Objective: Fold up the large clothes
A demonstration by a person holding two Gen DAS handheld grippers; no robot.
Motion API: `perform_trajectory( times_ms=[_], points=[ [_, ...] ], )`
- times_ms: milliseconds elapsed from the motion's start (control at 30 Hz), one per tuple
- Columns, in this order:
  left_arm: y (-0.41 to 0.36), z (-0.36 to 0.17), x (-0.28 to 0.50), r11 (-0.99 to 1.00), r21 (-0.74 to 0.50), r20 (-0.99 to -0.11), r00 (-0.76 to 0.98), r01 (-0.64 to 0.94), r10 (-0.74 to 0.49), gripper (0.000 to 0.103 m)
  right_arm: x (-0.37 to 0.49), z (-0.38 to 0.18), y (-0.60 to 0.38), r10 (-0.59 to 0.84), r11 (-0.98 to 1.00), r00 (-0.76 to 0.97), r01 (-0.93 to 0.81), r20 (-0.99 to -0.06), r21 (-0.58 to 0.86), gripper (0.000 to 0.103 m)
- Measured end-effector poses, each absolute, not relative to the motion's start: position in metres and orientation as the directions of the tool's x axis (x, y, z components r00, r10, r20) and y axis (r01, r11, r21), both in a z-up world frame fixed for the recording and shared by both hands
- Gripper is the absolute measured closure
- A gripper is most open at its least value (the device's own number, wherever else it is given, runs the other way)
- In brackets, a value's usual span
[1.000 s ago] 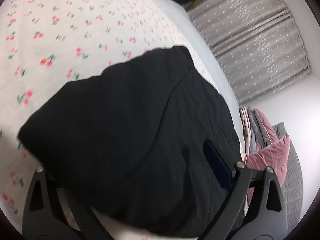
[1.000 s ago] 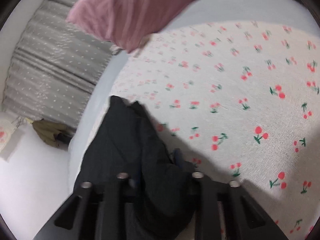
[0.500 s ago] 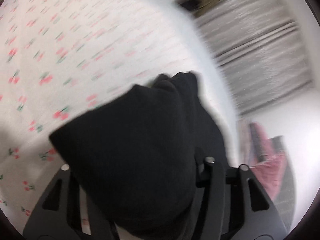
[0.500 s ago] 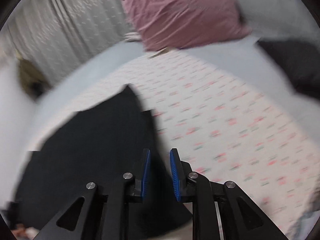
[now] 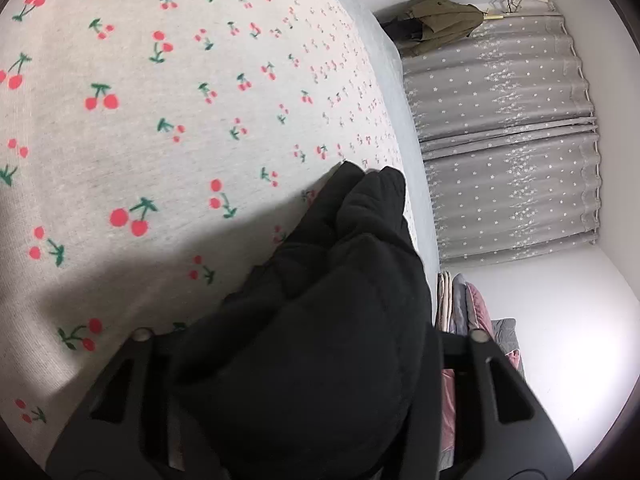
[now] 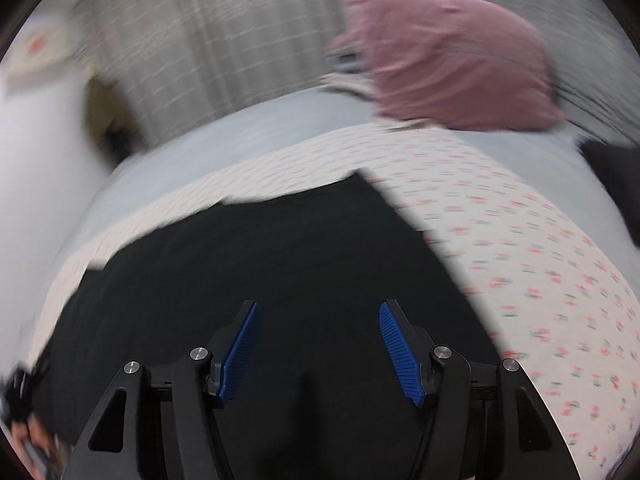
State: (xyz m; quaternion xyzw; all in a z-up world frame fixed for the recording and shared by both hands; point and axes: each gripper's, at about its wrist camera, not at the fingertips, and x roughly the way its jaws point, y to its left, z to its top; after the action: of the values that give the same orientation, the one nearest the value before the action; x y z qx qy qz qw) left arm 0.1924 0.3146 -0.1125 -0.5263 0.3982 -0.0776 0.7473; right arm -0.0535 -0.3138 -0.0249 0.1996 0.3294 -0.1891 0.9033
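Note:
A large black garment (image 5: 332, 320) lies on a white bedspread with red cherries (image 5: 140, 120). In the left wrist view it is bunched between my left gripper's jaws and hides the fingertips; the left gripper (image 5: 304, 368) is shut on it. In the right wrist view the black garment (image 6: 260, 260) lies spread flat on the bedspread (image 6: 540, 260). My right gripper (image 6: 318, 344) is open and empty just above the cloth, its blue pads (image 6: 240, 352) wide apart.
A pink pillow (image 6: 448, 60) and a grey cushion lie at the bed's far end. Grey star-pattern curtains (image 5: 500, 140) hang beyond the bed's edge. An olive jacket (image 5: 436, 20) hangs by the wall. Folded bedding (image 5: 468, 308) is stacked beside the bed.
My right gripper let go of the black garment and opened wide, swinging over the flat cloth. My left gripper closed on a bunch of the garment and gathered it up.

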Motion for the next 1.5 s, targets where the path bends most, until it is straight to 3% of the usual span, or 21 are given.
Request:
perform_trajectory(
  times_ms=[167,467,567,800,933,1067,1267,1400,1500],
  points=[
    [0.309,-0.091,0.186,0.431,-0.870,-0.463,0.701,-0.240,-0.543,0.068,-0.020,-0.033,-0.239,-0.080,0.957,0.733,0.246,-0.676,0.153,0.040],
    [0.270,-0.009,0.159,0.498,-0.863,-0.272,0.758,0.080,-0.593,0.070,0.004,-0.068,-0.172,0.102,0.994,0.677,-0.044,-0.728,0.098,0.040],
    [0.250,0.011,0.144,0.489,-0.852,-0.203,0.744,0.186,-0.637,0.070,0.009,-0.079,-0.163,0.096,0.995,0.662,-0.088,-0.743,0.050,0.039],
    [0.173,0.047,0.117,0.488,-0.761,-0.133,0.634,0.426,-0.762,0.070,0.014,-0.077,-0.197,0.291,0.952,0.629,-0.115,-0.721,0.284,0.037],
    [0.120,0.046,0.107,0.486,-0.710,-0.177,0.539,0.509,-0.824,0.070,0.014,-0.073,-0.238,0.374,0.893,0.612,-0.034,-0.697,0.448,0.036],
    [0.066,0.030,0.098,0.521,-0.646,-0.285,0.456,0.558,-0.843,0.070,0.003,-0.070,-0.299,0.320,0.833,0.672,0.135,-0.667,0.536,0.034],
    [-0.005,-0.029,0.077,0.603,-0.493,-0.569,0.293,0.627,-0.769,0.069,-0.021,-0.087,-0.394,0.193,0.666,0.741,0.383,-0.643,0.640,0.032],
    [-0.023,-0.030,0.052,0.627,-0.319,-0.618,0.345,0.710,-0.706,0.068,-0.033,-0.094,-0.422,0.215,0.583,0.767,0.397,-0.605,0.709,0.032],
    [-0.019,-0.020,0.050,0.619,-0.305,-0.624,0.340,0.724,-0.704,0.065,-0.037,-0.091,-0.409,0.229,0.582,0.763,0.391,-0.605,0.713,0.032]
  ],
)
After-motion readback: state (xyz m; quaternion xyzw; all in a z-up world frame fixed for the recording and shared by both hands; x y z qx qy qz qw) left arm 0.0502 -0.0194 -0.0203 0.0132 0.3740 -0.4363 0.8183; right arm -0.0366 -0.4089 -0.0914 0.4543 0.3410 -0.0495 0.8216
